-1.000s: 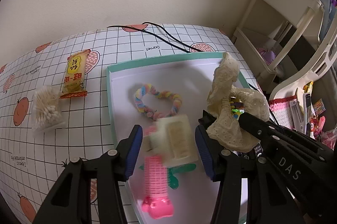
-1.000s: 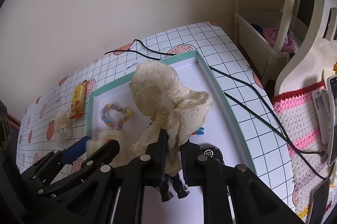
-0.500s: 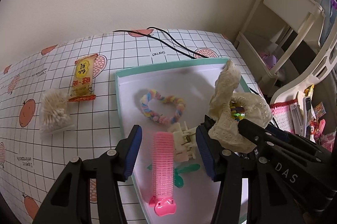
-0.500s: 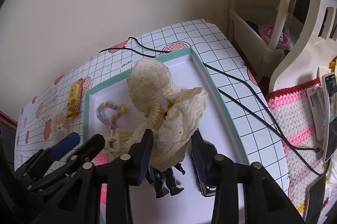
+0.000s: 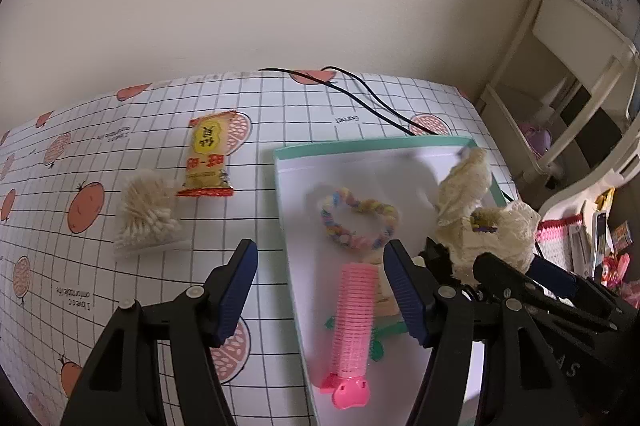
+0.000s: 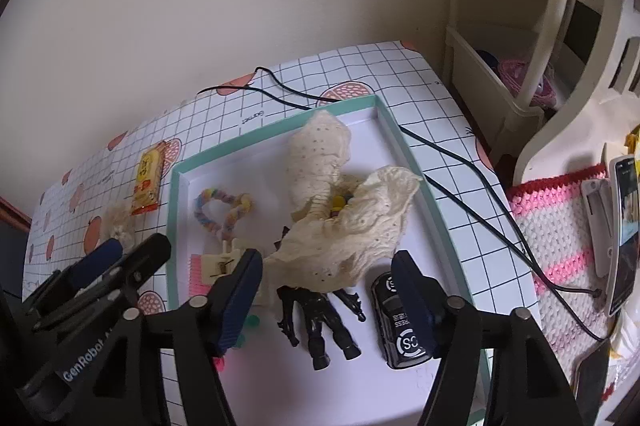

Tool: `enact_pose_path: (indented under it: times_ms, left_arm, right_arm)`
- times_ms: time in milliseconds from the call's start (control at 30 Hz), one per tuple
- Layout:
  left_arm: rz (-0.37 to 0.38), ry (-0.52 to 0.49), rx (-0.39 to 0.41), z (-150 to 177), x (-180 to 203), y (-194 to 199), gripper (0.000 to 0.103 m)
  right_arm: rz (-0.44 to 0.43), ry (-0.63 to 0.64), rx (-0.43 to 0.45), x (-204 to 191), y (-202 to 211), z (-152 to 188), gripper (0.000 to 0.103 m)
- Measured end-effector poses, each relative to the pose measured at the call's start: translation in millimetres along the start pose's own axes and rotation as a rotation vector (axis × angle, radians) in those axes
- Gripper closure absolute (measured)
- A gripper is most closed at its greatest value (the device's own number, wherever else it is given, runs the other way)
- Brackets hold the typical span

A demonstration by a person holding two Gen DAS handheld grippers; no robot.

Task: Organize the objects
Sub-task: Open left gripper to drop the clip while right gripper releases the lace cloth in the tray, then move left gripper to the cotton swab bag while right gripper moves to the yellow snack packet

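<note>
Cream lace cloth point(image 6: 344, 226) now released; right tool point(image 6: 326, 290) spread wide.

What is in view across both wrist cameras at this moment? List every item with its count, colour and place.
tray: 1, teal rim, white floor, on the table
lace cloth: 1, cream, in the tray
hair tie: 1, pastel, in the tray
hair roller: 1, pink, in the tray
hair clip: 1, cream, in the tray beside the roller
action figure: 1, black, in the tray
toy car: 1, black, in the tray
snack packet: 1, yellow and orange, on the table left of the tray
cotton swabs: 1 pack, white, beside the packet
cables: 2, black, across the table
left gripper: fingers open
right gripper: fingers open
</note>
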State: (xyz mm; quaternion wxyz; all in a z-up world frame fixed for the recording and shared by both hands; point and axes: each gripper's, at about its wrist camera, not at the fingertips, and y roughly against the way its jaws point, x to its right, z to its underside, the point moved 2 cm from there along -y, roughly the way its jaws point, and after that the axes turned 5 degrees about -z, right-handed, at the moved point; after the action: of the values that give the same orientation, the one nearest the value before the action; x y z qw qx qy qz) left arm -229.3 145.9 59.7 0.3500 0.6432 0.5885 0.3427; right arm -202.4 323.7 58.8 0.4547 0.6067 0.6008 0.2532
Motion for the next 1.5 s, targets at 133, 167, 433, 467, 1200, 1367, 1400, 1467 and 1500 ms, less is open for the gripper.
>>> enact_pose_path:
  times_ms: [133, 167, 433, 467, 1200, 1367, 1400, 1467, 1500]
  left_arm:
    - [-0.011, 0.026, 0.004, 0, -7, 2, 0.036]
    - [-0.015, 0.033, 0.004, -1, -9, 3, 0.036]
    - [-0.047, 0.071, 0.005, -2, -23, 6, 0.021]
    - [-0.048, 0.077, 0.007, -2, -25, 7, 0.015]
    - [-0.12, 0.182, 0.012, 0, -68, 5, 0.0]
    - [-0.119, 0.197, 0.001, 2, -74, 2, 0.0]
    - [-0.118, 0.199, -0.001, 2, -75, 1, 0.0]
    - [-0.118, 0.204, -0.006, 3, -78, 0, 0.0]
    - [-0.118, 0.207, -0.009, 3, -81, -1, 0.0]
  right_arm:
    - [0.004, 0.016, -0.005, -5, 1, 0, 0.03]
    - [0.006, 0.019, -0.006, -6, 1, 0, 0.028]
    - [0.017, 0.041, 0.001, -12, 6, 0, 0.016]
    - [0.02, 0.043, 0.002, -13, 7, 0, 0.015]
    - [0.064, 0.041, 0.005, -17, 8, -1, 0.0]
    - [0.071, 0.045, 0.004, -20, 6, -1, 0.0]
    - [0.072, 0.046, 0.002, -21, 5, -1, 0.0]
    - [0.072, 0.047, 0.0, -23, 4, -1, 0.0]
    - [0.07, 0.048, 0.0, -24, 3, -1, 0.0]
